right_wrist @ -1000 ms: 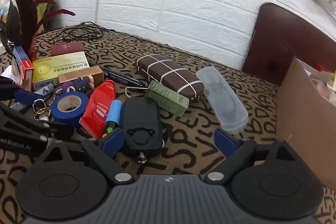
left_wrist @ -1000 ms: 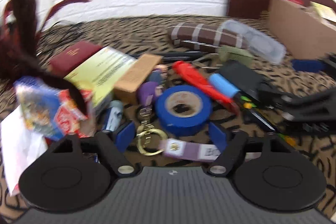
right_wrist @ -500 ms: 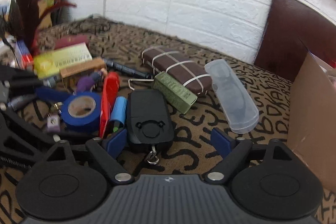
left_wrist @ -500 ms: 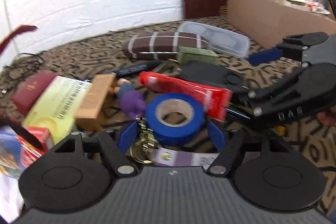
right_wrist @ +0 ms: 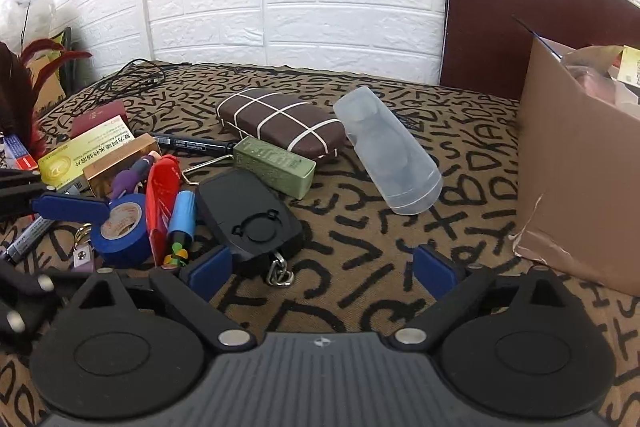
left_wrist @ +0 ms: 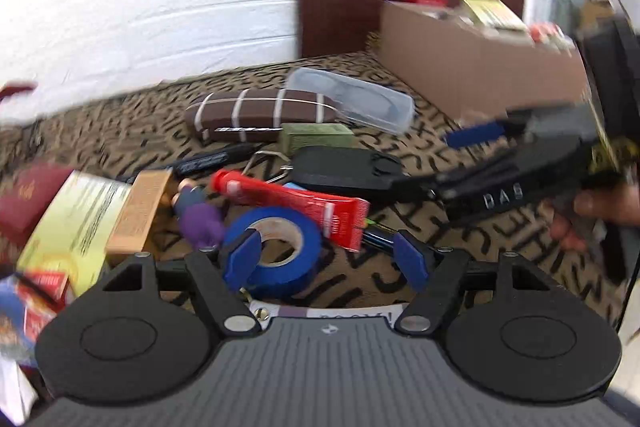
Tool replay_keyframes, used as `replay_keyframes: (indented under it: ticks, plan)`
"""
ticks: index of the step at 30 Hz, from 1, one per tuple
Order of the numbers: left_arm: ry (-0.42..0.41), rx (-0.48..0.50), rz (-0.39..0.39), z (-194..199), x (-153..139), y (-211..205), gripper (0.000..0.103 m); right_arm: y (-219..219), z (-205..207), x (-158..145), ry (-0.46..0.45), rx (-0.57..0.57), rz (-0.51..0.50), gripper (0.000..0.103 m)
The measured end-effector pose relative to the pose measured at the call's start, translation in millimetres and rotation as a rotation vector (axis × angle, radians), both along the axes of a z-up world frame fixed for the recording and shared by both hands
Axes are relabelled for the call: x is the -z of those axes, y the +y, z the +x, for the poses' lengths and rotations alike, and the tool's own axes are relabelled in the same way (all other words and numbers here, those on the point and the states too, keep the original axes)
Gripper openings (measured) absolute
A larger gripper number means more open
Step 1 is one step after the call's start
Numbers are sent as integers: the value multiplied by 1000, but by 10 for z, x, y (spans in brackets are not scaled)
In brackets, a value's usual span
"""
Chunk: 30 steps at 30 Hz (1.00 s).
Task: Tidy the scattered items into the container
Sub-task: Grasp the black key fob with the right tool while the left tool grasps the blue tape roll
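A blue tape roll [left_wrist: 276, 247] lies among the clutter between the fingers of my left gripper [left_wrist: 326, 259]. Its jaws are closing: the left pad overlaps the roll's left edge, while the right pad stands clear of it. My right gripper [right_wrist: 322, 271] hovers low over the patterned cloth with its jaws opening and nothing gripped. A black case [right_wrist: 252, 223] with a metal clasp lies just beyond its left finger. The cardboard box [right_wrist: 580, 167], with items inside, stands at the right, and it also shows as the cardboard box [left_wrist: 472, 67] at the back right.
A red tube [left_wrist: 292, 203], purple figure [left_wrist: 200, 219], green box [right_wrist: 276, 167], brown checked case [right_wrist: 280, 127], clear case [right_wrist: 388, 155], yellow box [right_wrist: 84, 151] and black marker [right_wrist: 192, 143] crowd the cloth. A dark headboard [right_wrist: 520, 27] and a white brick wall stand behind.
The left wrist view has swung and rolled, and the tape roll now sits closer, between the left fingers. The right gripper's jaws have spread wider, and it shifted slightly.
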<state>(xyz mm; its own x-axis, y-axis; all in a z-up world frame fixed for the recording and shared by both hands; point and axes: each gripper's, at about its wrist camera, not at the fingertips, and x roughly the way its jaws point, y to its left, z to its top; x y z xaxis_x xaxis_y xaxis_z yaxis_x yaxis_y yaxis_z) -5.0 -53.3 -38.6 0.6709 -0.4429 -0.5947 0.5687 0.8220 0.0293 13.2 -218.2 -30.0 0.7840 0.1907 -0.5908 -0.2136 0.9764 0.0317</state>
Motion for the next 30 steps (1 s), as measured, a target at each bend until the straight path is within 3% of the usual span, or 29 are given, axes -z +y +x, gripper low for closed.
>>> replay_keyframes:
  ticks: [4,6,7,8,13,18,20,21,22,24,27,30]
  plan:
    - [-16,-6,153,61,113,-199,50,17,3,-17,-18,7,-24,98]
    - [-9,-39,159,110,130,-207,39,37,-1,-25,-31,2,-42,98]
    - [3,-64,153,140,120,-183,29,46,-6,-31,-40,-3,-52,97]
    - [15,-86,143,158,109,-139,26,55,-12,-38,-51,-11,-64,97]
    - [17,-124,155,104,110,-57,25,128,120,-49,-64,-170,-113,80]
    - [41,-148,120,135,92,16,27,302,376,45,-24,-332,-212,74]
    - [39,-149,119,133,98,15,27,265,467,54,3,-337,-130,69]
    - [35,-147,119,136,101,14,27,240,490,55,26,-337,-82,57]
    - [32,-147,119,130,103,15,27,238,478,52,42,-335,-55,55]
    - [38,-151,111,134,100,28,27,288,408,35,48,-331,-77,52]
    - [37,-156,117,137,103,16,27,353,362,33,24,-326,-113,55]
    - [31,-160,117,127,109,12,27,396,379,53,-12,-307,-157,80]
